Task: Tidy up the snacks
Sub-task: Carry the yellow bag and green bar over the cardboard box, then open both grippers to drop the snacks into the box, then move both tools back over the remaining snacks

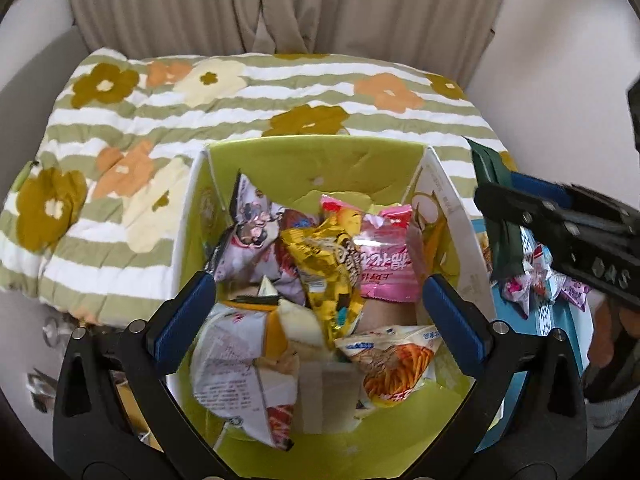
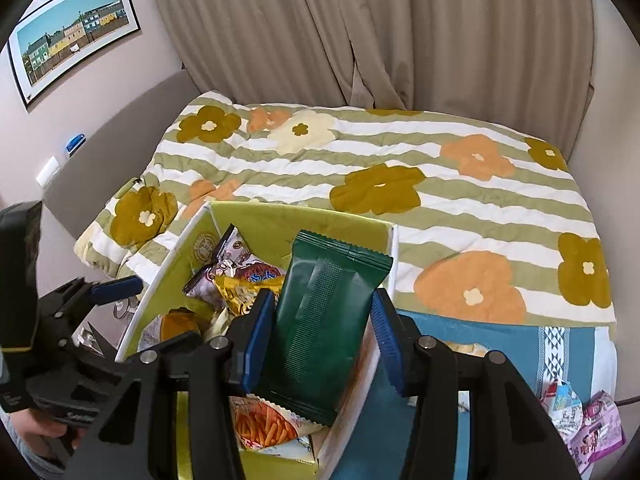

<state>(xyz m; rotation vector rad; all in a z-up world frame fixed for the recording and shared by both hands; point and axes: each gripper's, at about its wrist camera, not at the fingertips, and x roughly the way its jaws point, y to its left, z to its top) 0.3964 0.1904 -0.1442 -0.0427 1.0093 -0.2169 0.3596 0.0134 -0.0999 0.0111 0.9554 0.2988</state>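
Right hand-held gripper (image 2: 320, 334) angled over green box (image 2: 280, 220) on bed, clamping dark green packet (image 2: 320, 320) upright | left hand-held gripper (image 1: 316, 316) spread wide, empty, hovering above snacks (image 1: 320, 264) inside box

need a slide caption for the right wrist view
Right gripper holds a dark green snack packet above the green snack box on a floral bedspread.

Both grippers are built of black plastic arms joined by silver round pins. The left gripper (image 1: 316, 312) and right gripper (image 2: 320, 340) are fitted with blue ribbed pads (image 2: 386, 340). White lettering is printed on one body.
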